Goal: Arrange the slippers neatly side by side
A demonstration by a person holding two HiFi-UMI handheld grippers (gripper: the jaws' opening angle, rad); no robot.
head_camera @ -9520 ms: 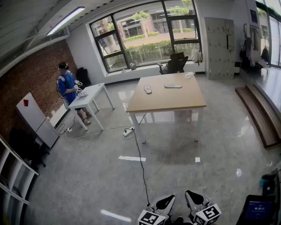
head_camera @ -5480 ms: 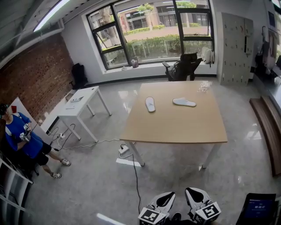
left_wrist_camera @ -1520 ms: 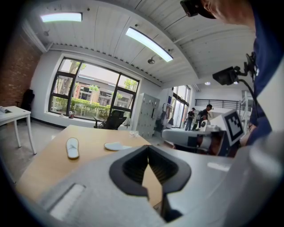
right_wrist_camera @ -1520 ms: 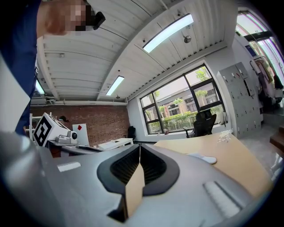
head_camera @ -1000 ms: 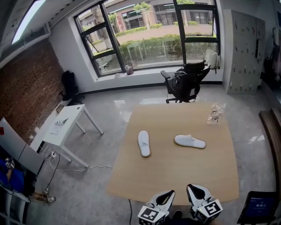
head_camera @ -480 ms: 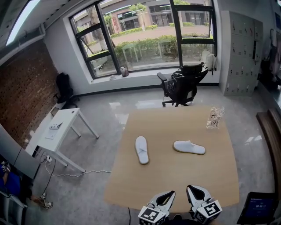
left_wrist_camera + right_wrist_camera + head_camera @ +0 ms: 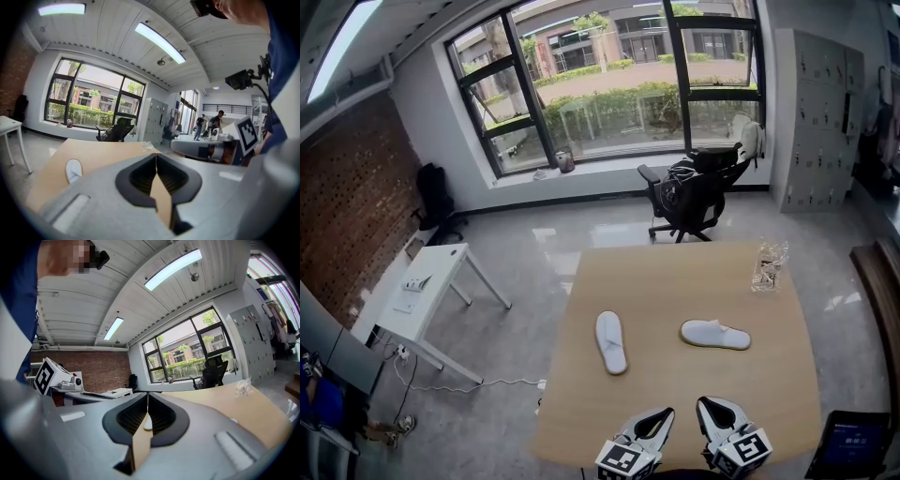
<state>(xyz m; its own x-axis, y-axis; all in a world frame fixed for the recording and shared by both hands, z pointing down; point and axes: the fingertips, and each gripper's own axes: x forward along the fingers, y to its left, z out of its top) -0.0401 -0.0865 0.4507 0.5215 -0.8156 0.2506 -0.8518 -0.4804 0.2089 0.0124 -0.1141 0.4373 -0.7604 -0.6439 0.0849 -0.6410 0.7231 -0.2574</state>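
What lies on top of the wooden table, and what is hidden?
A lengthwise slipper, a crosswise slipper apart from it, and a clear wrapper at the far right. The left gripper and right gripper hide part of the table's near edge.

Head view overlooks table (image 7: 675, 277); gripper views skim it.
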